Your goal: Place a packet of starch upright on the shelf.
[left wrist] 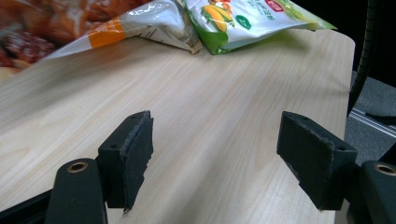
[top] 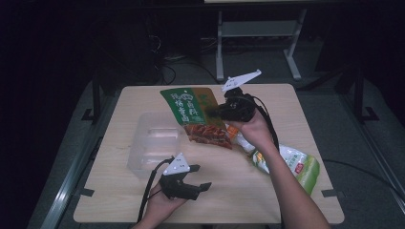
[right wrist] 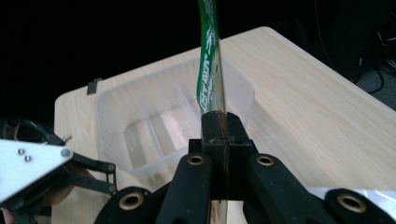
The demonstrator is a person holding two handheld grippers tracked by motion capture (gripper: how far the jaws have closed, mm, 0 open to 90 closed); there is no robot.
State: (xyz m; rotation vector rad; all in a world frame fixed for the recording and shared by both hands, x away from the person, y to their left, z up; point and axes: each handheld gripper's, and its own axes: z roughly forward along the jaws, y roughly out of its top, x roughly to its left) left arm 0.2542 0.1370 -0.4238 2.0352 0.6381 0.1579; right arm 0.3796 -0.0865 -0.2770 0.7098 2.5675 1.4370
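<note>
A dim lab or test room: 1 bare wooden table (top: pixel 282 191) with black brackets at its edges, grey carpet, a metal stand's legs (top: pixel 258 47) and loose floor cables (top: pixel 186 67) beyond the fingers.

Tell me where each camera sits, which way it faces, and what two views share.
High view: above the person's side, looking down on the table; both forearms and tongs show.
Left gripper view: rides the open left tongs, facing the corn bag.
Right gripper view: rides the right tongs, shut on the green pouch, facing the clear container.
Shared: that container appears from above too.
</note>
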